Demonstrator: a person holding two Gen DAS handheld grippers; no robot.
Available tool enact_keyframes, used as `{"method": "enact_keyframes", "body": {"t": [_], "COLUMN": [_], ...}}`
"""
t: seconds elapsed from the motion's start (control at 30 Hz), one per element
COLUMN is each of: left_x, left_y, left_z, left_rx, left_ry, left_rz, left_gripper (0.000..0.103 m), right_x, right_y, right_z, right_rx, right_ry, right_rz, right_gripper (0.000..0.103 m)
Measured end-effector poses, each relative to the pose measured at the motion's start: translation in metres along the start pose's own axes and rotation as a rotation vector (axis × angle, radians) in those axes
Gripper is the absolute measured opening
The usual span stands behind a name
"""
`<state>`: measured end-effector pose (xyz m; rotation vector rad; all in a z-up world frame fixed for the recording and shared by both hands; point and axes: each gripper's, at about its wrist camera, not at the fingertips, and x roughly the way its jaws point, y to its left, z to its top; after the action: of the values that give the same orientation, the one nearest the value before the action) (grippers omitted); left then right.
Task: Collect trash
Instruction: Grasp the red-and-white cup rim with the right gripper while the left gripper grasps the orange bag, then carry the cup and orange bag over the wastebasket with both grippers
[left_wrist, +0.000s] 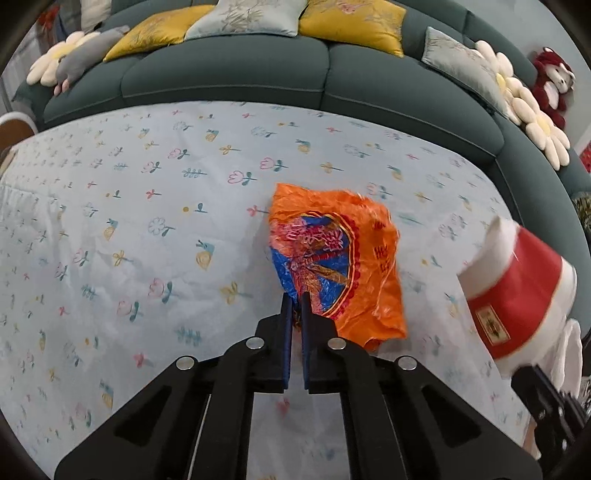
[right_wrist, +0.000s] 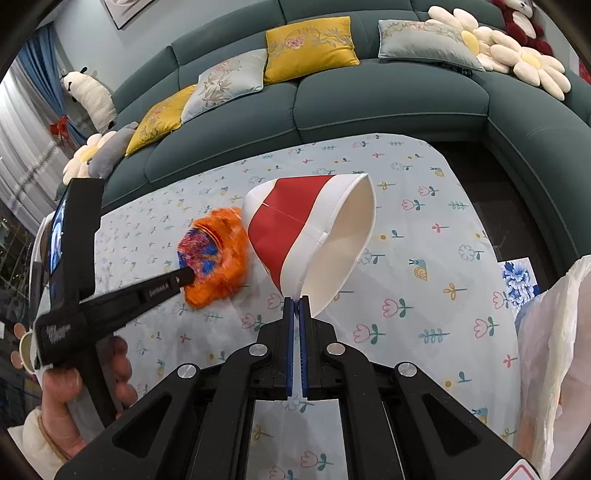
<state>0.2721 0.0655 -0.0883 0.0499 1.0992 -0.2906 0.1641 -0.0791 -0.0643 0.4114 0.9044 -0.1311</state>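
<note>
1. A worktop under a pale blue cloth (left_wrist: 147, 206) printed with small flowers and snails fills the foreground.
2. A dark teal corner sofa (right_wrist: 388, 99) wraps round its far side.
3. Yellow cushions (right_wrist: 310, 48) and pale grey-blue cushions (right_wrist: 424, 40) alternate along the sofa back.
4. White daisy-shaped pillows (left_wrist: 532, 122) lie on the sofa's right arm, beside a dark red plush bear (left_wrist: 554, 81).
5. A panda toy (right_wrist: 92, 96) hangs by the blue curtain (right_wrist: 40, 51).

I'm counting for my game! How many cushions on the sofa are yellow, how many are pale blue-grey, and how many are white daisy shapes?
From the right wrist view:
Yellow embroidered square cushions: 2
Pale blue-grey embroidered square cushions: 2
White daisy-shaped plush cushions: 3
Total: 7
</note>
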Motion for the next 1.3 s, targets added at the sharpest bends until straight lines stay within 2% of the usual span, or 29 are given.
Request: {"method": "enact_keyframes", "body": {"t": [0.33, 0.57, 0.73, 1.03, 1.3], "left_x": [-0.071, -0.109, -0.133, -0.152, -0.158], "left_y": [-0.05, -0.104, -0.149, -0.22, -0.265], "left_z": [-0.044, -0.068, -0.09, -0.127, -0.152], "left_rx": [0.059, 0.116, 0.192, 0.32, 0.395], "left_ry": [-0.049, -0.074, -0.09, -0.085, -0.076], "left_rz": [-0.063, -0.119, -0.156, -0.21, -0.229], "left_gripper": [0.003, 0.003, 0.003, 0.003, 0.003], "right_x": [-0.061, -0.118, -0.157, -0.203, -0.222], "right_y": [-0.023, -0.068, -0.104, -0.167, -0.203], "right_z": [-0.008, -0.025, -0.039, -0.073, -0.091], "right_rx": [0.03, 0.093, 0.135, 0.218, 0.274], "right_ry": [-0.067, -0.132, -0.178, -0.222, -0.235], "right_rz": [-0.006, -0.04, -0.074, -0.137, -0.167], "right_gripper": [0.003, 0.003, 0.003, 0.003, 0.003]}}
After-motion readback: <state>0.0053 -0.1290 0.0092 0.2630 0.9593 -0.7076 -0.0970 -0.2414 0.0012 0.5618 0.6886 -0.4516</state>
